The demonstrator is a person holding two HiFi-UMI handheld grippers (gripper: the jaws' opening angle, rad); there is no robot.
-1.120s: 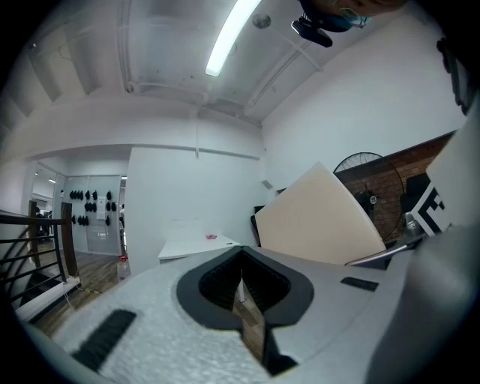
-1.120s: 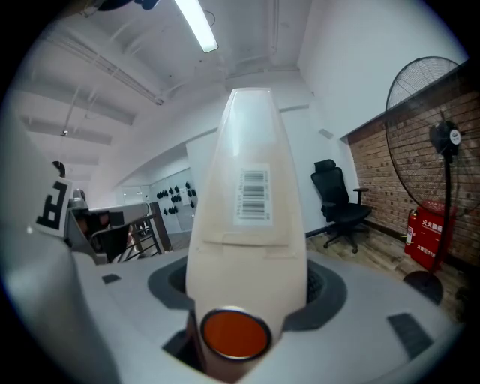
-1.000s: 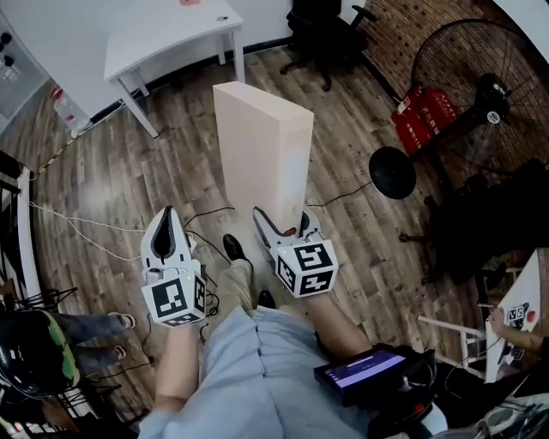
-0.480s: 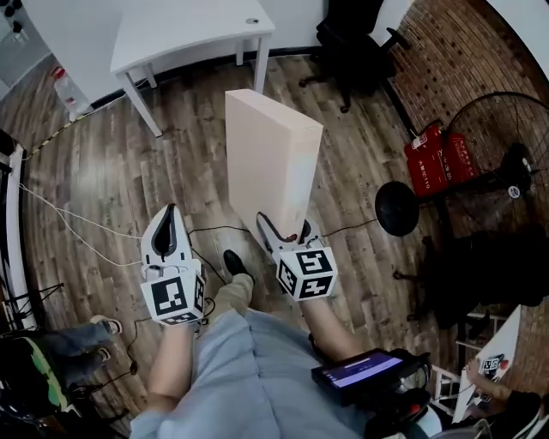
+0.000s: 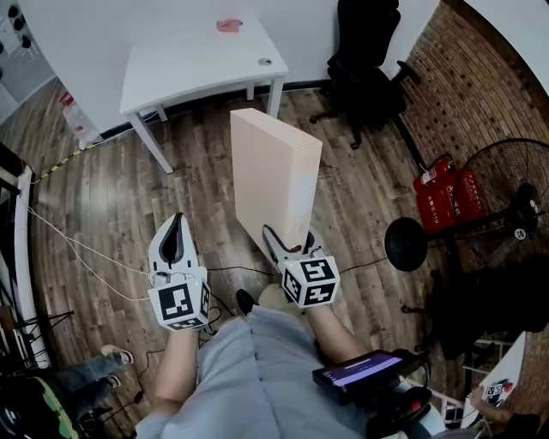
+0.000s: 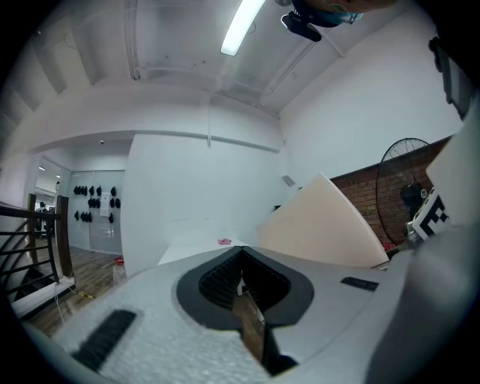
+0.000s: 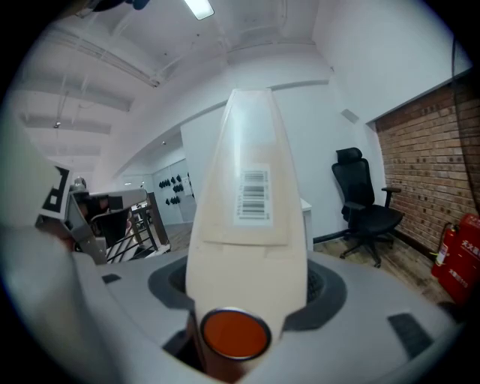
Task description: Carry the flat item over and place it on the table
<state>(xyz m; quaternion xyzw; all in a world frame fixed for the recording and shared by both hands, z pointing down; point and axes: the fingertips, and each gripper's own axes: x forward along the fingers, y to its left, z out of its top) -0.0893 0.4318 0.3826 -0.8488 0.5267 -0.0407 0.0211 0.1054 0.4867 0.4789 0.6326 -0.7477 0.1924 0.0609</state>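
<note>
Our right claw is clamped on the lower end of the flat cream carton, one jaw pressed to each broad face. The carton is closed, so we cannot see what is in it. It stands on end in the air above the wooden floor. Its long axis runs up and away from the claw towards the white counter, and a barcode label sits on its narrow edge. Our left claw hangs beside it, jaws together on nothing. A small pink thing lies on the counter, and a black office chair stands to its right.
</note>
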